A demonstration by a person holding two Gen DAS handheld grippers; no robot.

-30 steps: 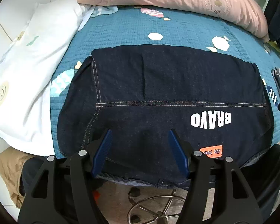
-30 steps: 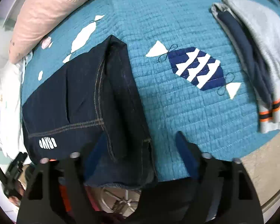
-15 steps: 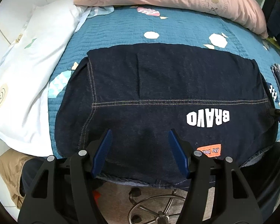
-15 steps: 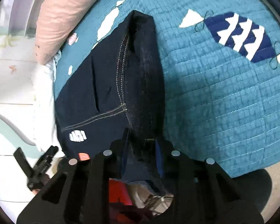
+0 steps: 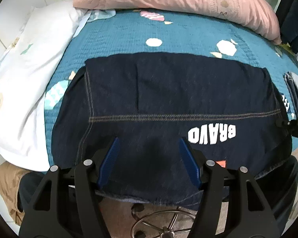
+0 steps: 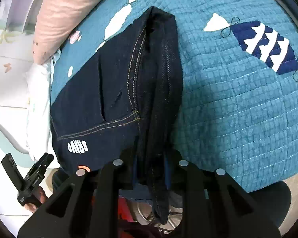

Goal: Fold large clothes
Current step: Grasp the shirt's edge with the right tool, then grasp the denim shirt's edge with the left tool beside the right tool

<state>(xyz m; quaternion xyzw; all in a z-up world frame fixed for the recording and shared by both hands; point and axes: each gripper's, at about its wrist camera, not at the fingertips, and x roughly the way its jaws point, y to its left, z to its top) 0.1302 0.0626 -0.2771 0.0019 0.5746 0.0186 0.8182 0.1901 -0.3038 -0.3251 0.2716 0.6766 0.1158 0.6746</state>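
While the dark denim garment [image 5: 168,103] lies spread flat on the teal quilted bedspread [image 5: 129,33], your left claw [image 5: 149,158] hovers over its near hem with both blue-padded fingers [image 5: 109,162] spread wide and nothing between them. The garment's white "BRAVO" lettering [image 5: 211,135] sits just right of that claw, upside down from your side, with an orange patch [image 5: 221,163] below it near the hem. From the right wrist view, your right claw [image 6: 151,172] is pressed together on the garment's right edge [image 6: 161,91], pinching a thick folded band of denim that runs away from you as a raised ridge; a loose end of fabric hangs below the fingers past the edge of the bed. The same claw shows at the far right margin of the left view, though only a sliver of it, so its grip probably cannot be judged from there. Your left claw appears in the right view as a black frame at the lower left [image 6: 27,180]. A pink pillow [image 5: 178,2] lies across the far side of the bed, a white pillow [image 5: 27,83] along the left, and a navy-and-white fish motif [image 6: 266,45] is stitched into the bedspread to the right of the garment. A chair base [image 5: 164,226] shows beneath the near hem.
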